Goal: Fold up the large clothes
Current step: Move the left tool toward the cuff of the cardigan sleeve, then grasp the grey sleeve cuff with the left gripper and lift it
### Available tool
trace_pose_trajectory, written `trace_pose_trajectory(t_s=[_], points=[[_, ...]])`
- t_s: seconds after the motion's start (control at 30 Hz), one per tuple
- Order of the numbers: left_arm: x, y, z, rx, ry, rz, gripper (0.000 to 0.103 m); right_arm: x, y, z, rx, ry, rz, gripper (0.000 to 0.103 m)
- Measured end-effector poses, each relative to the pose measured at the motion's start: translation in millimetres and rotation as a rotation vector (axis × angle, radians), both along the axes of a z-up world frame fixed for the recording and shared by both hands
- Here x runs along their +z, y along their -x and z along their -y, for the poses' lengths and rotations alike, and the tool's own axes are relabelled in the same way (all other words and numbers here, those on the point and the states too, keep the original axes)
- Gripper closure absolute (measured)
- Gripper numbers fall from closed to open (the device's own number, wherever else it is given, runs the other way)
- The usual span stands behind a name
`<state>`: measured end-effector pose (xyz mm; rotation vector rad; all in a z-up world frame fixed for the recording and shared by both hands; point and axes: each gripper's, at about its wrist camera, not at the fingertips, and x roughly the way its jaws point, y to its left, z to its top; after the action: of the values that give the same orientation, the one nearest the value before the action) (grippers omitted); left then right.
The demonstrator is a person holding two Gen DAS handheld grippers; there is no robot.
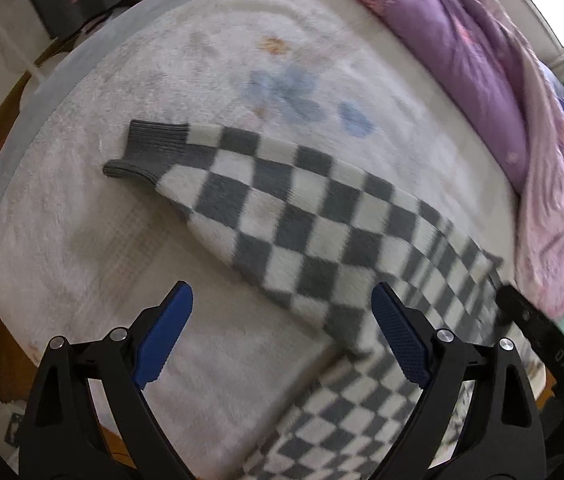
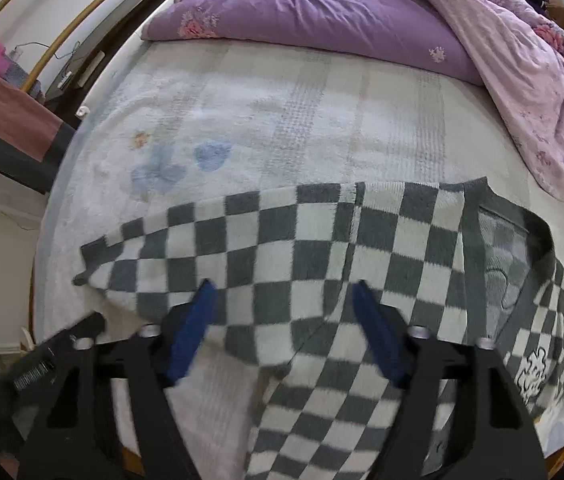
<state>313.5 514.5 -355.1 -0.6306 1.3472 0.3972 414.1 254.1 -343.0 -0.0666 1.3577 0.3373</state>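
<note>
Over the checkered sweater (image 2: 282,248) both grippers gape; left gripper (image 1: 282,308), right gripper (image 2: 282,300).

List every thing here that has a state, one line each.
Checkered sweater: spread flat on the bed, sleeve stretched out, not yet folded.
Sleeve cuff: lying flat.
Purple quilt: bunched at the far side.
Left gripper: open, holding nothing.
Right gripper: open above the sweater.

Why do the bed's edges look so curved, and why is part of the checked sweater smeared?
Both wrist views use fisheye lenses, bending the bed into a dome. In the left wrist view the checked sweater smears toward the lower right, probably motion blur, and a window glares white. In the right wrist view the gripper fingers look soft.
</note>
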Motion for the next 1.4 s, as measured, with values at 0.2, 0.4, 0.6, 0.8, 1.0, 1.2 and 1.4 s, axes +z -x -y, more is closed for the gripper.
trace_pose_trajectory(t_s=[0.2, 0.4, 0.6, 0.8, 1.0, 1.2, 1.4], points=[[-51, 1, -51, 0.129, -0.086, -0.068, 0.012, -58, -6, 18, 0.024, -0.022, -0.086, 0.091], [-97, 19, -98, 0.313, -0.070, -0.070, 0.012, -104, 3, 29, 0.052, -0.014, -0.173, 0.099], [-127, 34, -126, 0.522, 0.088, -0.038, 0.022, -126, 11, 34, 0.056, 0.005, -0.220, 0.099], [-123, 40, -129, 0.562, 0.175, 0.019, 0.037, -135, 14, 34, 0.054, 0.010, -0.241, 0.099], [-105, 59, -143, 0.685, 0.213, 0.132, 0.024, -140, 19, 27, 0.063, 0.000, -0.252, 0.099], [-127, 60, -160, 0.711, 0.187, 0.083, 0.063, -149, 19, 16, 0.080, 0.012, -0.251, 0.099], [-81, 24, -148, 0.443, -0.061, 0.088, 0.093, -143, 15, 20, 0.057, -0.059, -0.243, 0.100]])
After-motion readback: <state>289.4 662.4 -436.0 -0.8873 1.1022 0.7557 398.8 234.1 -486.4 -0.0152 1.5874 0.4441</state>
